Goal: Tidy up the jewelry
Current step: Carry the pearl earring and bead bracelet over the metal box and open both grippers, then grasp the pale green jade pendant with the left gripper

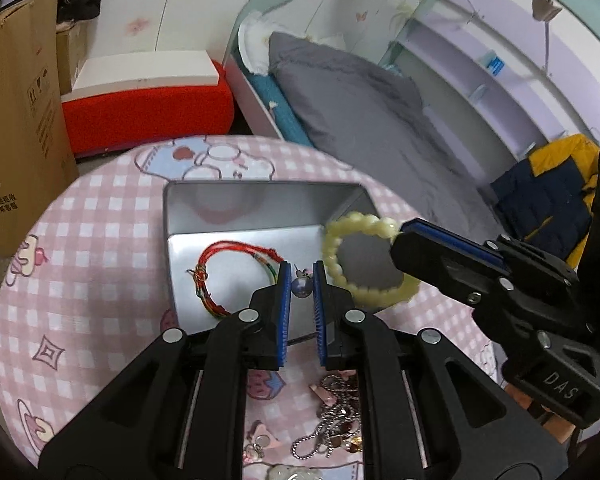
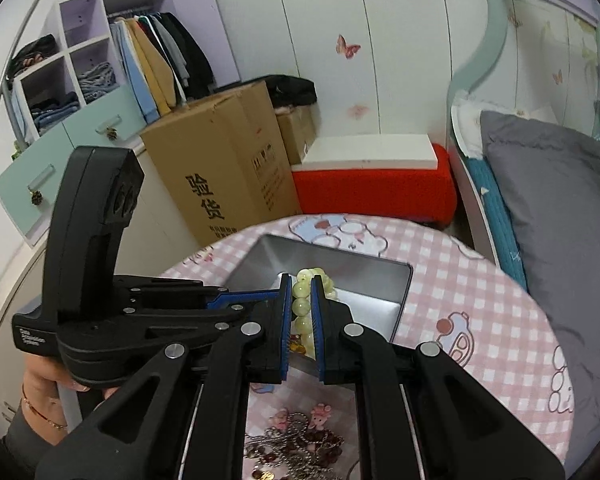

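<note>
An open silver tin box point(image 1: 236, 216) sits on the round pink checked table point(image 1: 80, 280). A red string bracelet point(image 1: 236, 276) lies inside it. My left gripper point(image 1: 301, 280) is shut on a small dark pearl earring point(image 1: 301, 286) over the box. My right gripper point(image 2: 302, 300) is shut on a pale green bead bracelet point(image 2: 302, 304), held over the box's right edge; the bracelet point(image 1: 360, 256) and right gripper point(image 1: 404, 236) also show in the left wrist view. The box point(image 2: 380, 304) and the left gripper point(image 2: 252, 300) show in the right wrist view.
A pile of silver chains, dark red beads and pink charms point(image 1: 332, 412) lies on the table near me, also in the right wrist view point(image 2: 296, 440). A cardboard box point(image 2: 220, 168), a red stool point(image 2: 372, 188) and a bed with a grey duvet point(image 1: 360, 112) stand beyond the table.
</note>
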Motion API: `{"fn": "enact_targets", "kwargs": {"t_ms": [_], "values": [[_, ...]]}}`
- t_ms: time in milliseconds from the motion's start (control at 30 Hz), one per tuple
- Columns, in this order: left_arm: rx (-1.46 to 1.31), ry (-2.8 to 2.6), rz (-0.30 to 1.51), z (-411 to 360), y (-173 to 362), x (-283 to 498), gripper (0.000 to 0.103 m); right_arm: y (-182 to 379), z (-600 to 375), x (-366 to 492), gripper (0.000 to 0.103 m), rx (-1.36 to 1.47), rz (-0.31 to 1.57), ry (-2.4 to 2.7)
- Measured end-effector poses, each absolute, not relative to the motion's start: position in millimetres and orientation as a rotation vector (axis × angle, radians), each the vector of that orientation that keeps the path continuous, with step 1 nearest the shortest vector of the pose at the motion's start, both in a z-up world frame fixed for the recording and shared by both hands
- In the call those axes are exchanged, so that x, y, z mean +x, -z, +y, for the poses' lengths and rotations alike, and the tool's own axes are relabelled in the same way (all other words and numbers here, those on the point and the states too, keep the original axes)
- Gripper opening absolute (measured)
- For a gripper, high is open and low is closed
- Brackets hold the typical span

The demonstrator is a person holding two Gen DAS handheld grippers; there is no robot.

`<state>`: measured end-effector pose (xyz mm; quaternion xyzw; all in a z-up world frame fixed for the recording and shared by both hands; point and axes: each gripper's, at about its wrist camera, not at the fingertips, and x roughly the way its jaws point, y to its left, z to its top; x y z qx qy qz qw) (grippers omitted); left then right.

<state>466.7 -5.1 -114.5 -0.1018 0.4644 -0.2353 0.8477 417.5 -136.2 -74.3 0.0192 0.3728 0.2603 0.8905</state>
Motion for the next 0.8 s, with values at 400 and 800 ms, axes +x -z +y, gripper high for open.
{"fn": "enact_targets", "kwargs": {"t_ms": [400, 800], "values": [[-0.188, 0.455, 0.953, -5.8, 110.5, 461.6, 0.051, 84.5, -150.0, 415.8, 0.011, 0.094, 0.806, -0.531], [-0.126, 0.44, 0.848, 8.9, 77.2, 405.3, 0.056, 59.7, -166.0, 367.3, 0.011, 0.096, 0.748, -0.536]]}}
